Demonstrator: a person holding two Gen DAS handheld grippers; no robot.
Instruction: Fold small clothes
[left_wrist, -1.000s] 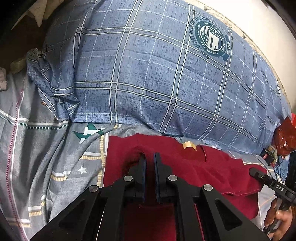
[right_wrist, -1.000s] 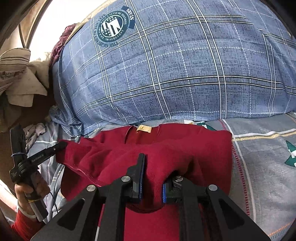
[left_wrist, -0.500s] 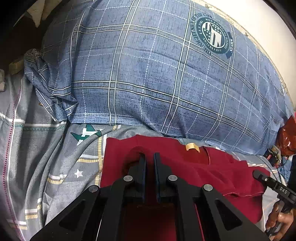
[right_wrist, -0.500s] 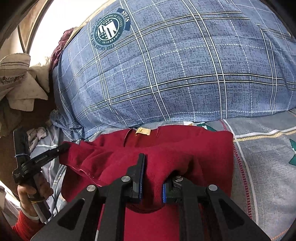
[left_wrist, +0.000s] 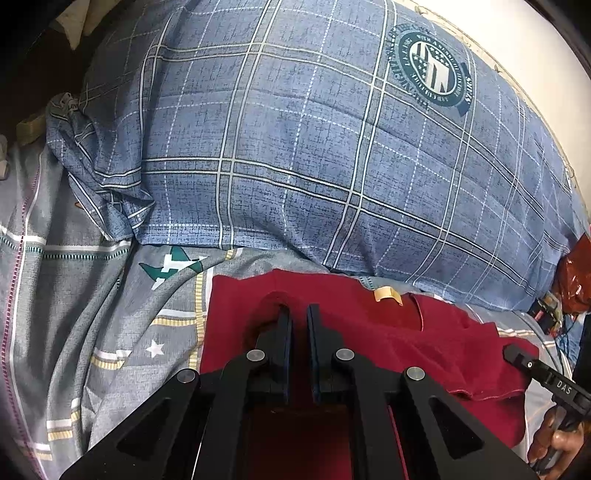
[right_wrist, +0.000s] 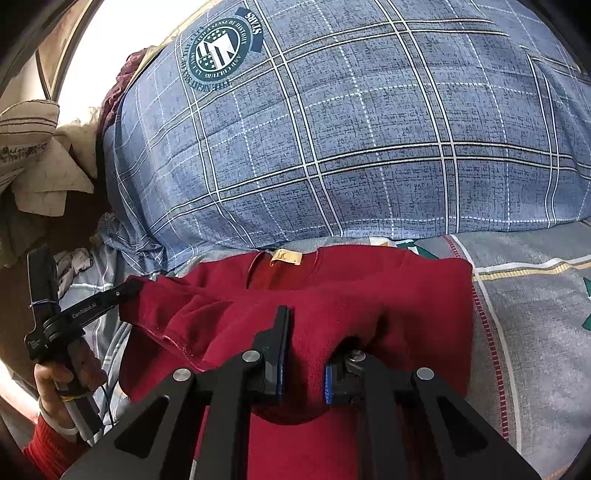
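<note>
A dark red small garment (left_wrist: 424, 343) with a tan neck label lies on the grey patterned sheet (left_wrist: 74, 302), its neck toward the blue pillow. My left gripper (left_wrist: 298, 317) is shut on a raised fold of the red garment near its left corner. In the right wrist view the same garment (right_wrist: 369, 288) is bunched between the fingers of my right gripper (right_wrist: 303, 325), which is shut on a thick fold of it. The right finger (right_wrist: 343, 365) is mostly hidden under the cloth. Each view shows the other gripper at the garment's far edge.
A large blue plaid pillow (left_wrist: 314, 155) lies just behind the garment and also fills the right wrist view (right_wrist: 351, 140). Crumpled beige cloth (right_wrist: 33, 155) sits at the left. An orange-red bag (left_wrist: 576, 273) and small items lie at the far right.
Both grippers keep their grip on the red garment and have drifted slightly; the pillow and garment shift a little in view. The folded edge lies a bit flatter.
</note>
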